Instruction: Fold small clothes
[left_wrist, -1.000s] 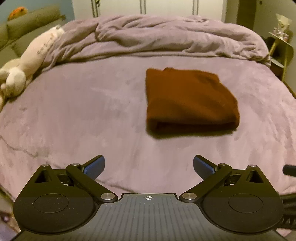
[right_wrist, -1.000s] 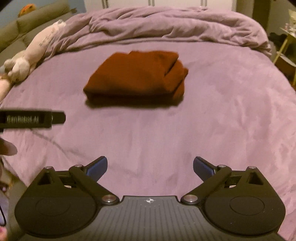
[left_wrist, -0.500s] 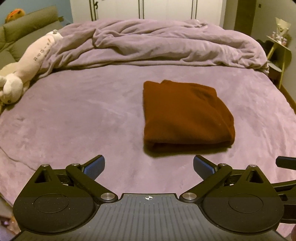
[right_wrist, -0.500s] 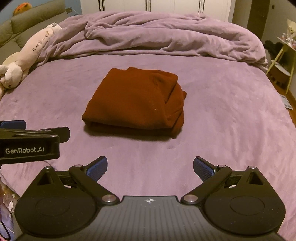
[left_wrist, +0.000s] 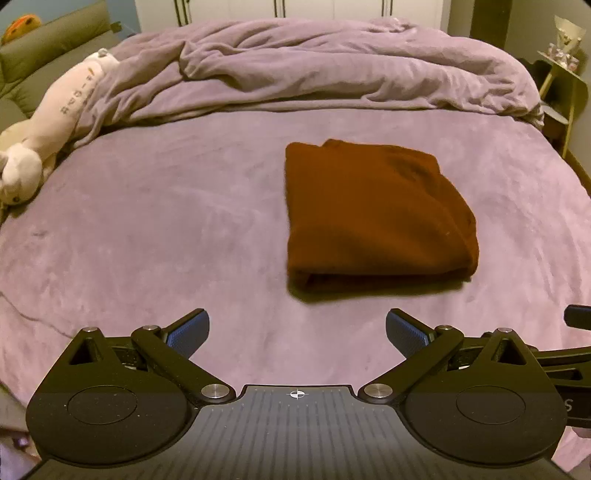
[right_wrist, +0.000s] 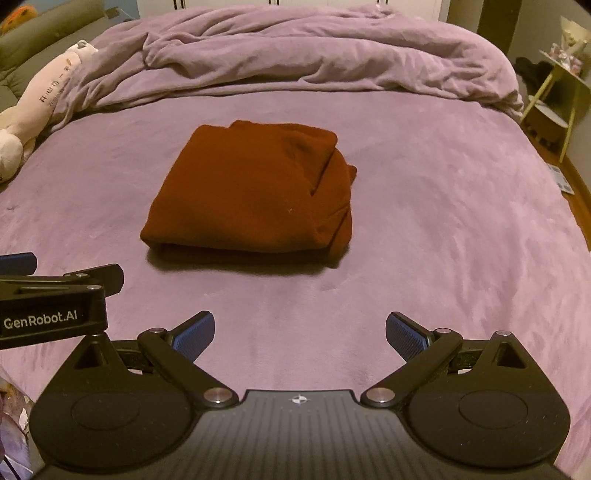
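Both tools wide open, holding nothing. Left tool (left_wrist: 297, 332) and right tool (right_wrist: 299, 332) hover side by side over the near part of the bed (left_wrist: 147, 229), well short of the garment.

Garment (right_wrist: 247, 192), rust-brown, lies mid-bed, folded into a compact thick rectangle. Rounded fold faces near, layered edges on its right side. In the left view it (left_wrist: 373, 214) sits right of center; in the right view, slightly left of center.

My read: folding looks done or nearly so, maybe one tidy-up left.

Risks from here:
- Right side is lumpy, with loose layers stacked and a flap sticking out. Grabbing only the top layer there would peel the fold open.
- Fabric looks thick and soft, so a shallow pinch may slip or drag the whole bundle across the plush bed cover instead of lifting an edge.
- Pressing down into the soft bed could catch the cover along with the garment.
- Tools are close together, so they could clash if both go for the same near edge.

Duvet (left_wrist: 332, 74) far, plush toy (left_wrist: 48, 122) far left, both well clear.
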